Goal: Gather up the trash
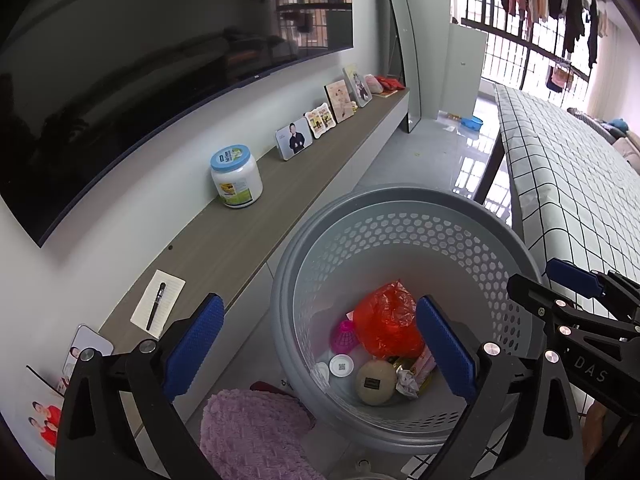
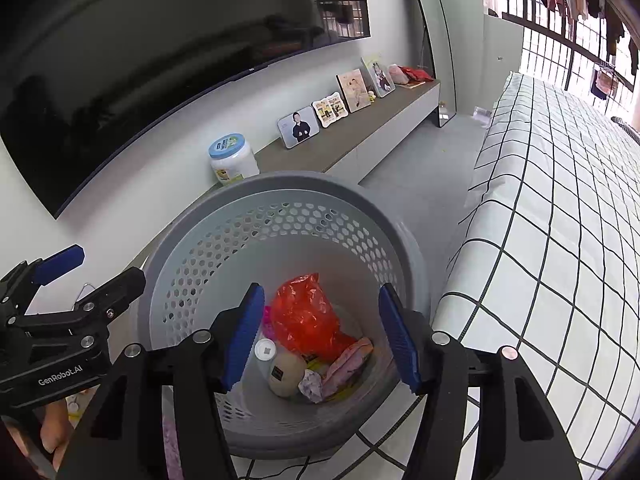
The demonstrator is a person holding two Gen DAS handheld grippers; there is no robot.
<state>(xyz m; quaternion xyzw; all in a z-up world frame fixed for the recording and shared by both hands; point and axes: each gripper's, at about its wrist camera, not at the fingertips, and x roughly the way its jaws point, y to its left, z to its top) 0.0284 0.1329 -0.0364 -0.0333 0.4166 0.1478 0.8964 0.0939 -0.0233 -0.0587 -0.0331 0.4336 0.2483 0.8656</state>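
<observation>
— Where the long grey-brown wooden shelf (image 1: 256, 220) runs under the wall-mounted black television (image 1: 140, 72), what stands there?

— A white jar with a pale blue lid (image 1: 236, 176) near its middle; a pen on a notepad (image 1: 157, 304) at its near end shows only from my left.

— And your tongs?

— Both hang over the round grey perforated plastic basket (image 1: 400, 236), left gripper (image 1: 320, 348) and right gripper (image 2: 322, 336) spread, empty. A crumpled red plastic bag (image 2: 304, 316) lies inside.

Upright grey perforated basket (image 1: 400, 216), crumpled red plastic bag (image 1: 386, 320) atop small trash inside
</observation>
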